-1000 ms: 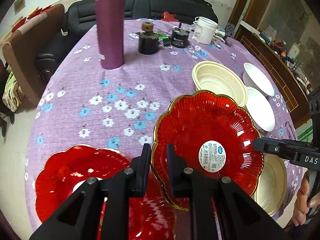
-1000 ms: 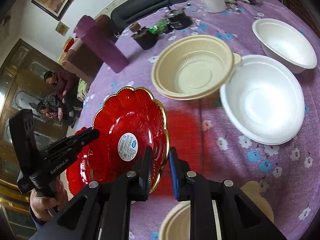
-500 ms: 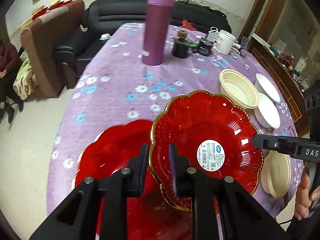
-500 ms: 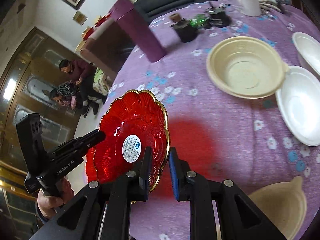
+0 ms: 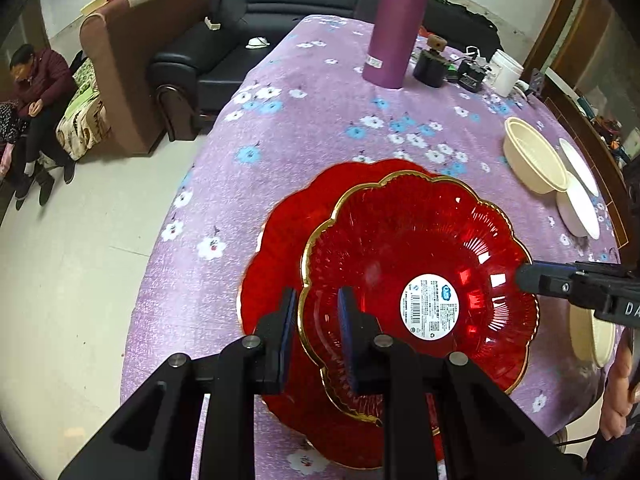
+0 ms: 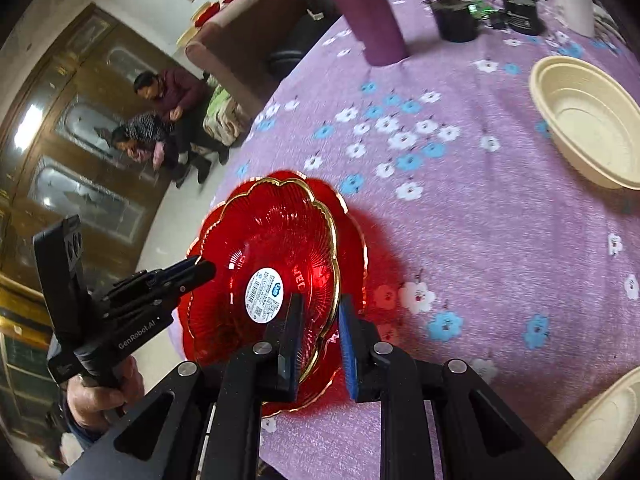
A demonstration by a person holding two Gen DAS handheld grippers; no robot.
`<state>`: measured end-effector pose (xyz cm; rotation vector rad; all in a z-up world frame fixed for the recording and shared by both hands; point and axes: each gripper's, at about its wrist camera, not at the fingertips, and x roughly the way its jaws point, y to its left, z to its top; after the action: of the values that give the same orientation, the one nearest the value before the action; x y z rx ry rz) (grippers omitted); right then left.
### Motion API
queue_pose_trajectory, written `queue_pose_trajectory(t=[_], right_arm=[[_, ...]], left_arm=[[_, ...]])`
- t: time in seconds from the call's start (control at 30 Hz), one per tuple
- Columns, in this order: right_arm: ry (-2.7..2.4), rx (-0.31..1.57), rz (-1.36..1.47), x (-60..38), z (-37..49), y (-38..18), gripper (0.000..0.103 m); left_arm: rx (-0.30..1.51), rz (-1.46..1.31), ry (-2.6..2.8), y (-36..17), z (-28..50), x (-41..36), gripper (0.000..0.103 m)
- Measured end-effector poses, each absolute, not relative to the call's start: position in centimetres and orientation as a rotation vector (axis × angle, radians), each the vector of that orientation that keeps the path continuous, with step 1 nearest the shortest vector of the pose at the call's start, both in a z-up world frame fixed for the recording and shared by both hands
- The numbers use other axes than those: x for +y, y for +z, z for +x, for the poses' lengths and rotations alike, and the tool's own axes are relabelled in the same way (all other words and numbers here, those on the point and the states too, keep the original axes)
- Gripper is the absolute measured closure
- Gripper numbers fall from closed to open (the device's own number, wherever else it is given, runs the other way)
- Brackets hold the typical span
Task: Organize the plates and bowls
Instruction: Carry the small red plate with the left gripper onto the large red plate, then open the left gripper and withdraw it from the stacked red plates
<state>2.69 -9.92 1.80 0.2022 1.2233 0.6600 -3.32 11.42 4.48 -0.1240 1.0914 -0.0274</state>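
Observation:
A red glass plate with a gold rim and a white label [image 5: 400,264] hangs just above a second red plate [image 5: 272,264] that lies on the purple flowered tablecloth near the table's left edge. My left gripper [image 5: 316,312] is shut on the upper plate's near rim. My right gripper [image 6: 318,320] is shut on the opposite rim of the same plate [image 6: 272,248]. The lower plate [image 6: 354,232] shows past the upper one's edge. Each view shows the other gripper's tips on the plate: the right gripper [image 5: 528,276] and the left gripper [image 6: 204,270].
A beige bowl [image 5: 528,156] and two white bowls [image 5: 578,208] sit at the right. Another beige bowl [image 6: 600,428] lies near the front edge. A purple flask [image 5: 396,28], black cup [image 5: 430,66] and white mug [image 5: 506,72] stand at the back. People sit on a bench [image 5: 36,92] beyond the table's left edge.
Both grippers carried the labelled plate leftward across the table, and it now hangs over the second red plate. The bowls have fallen away to the right.

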Motion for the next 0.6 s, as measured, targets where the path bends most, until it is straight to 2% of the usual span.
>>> queue_pose_trajectory(t=[0.37, 0.5, 0.6], right_arm=[[0.626, 1.2, 0.072, -7.6, 3.1, 0.6, 0.083], [0.606, 1.179, 0.018, -7.2, 2.9, 0.7, 0.082], [0.591, 1.16, -0.036, -6.7, 2.5, 0.8, 0.078]], left_arm=[[1.095, -0.075, -0.015, 3.5, -3.2, 11.2, 0.084], [1.097, -0.066, -0.019, 3.5, -3.2, 11.1, 0.08], [1.106, -0.06, -0.033, 3.3, -3.2, 10.9, 0.073]])
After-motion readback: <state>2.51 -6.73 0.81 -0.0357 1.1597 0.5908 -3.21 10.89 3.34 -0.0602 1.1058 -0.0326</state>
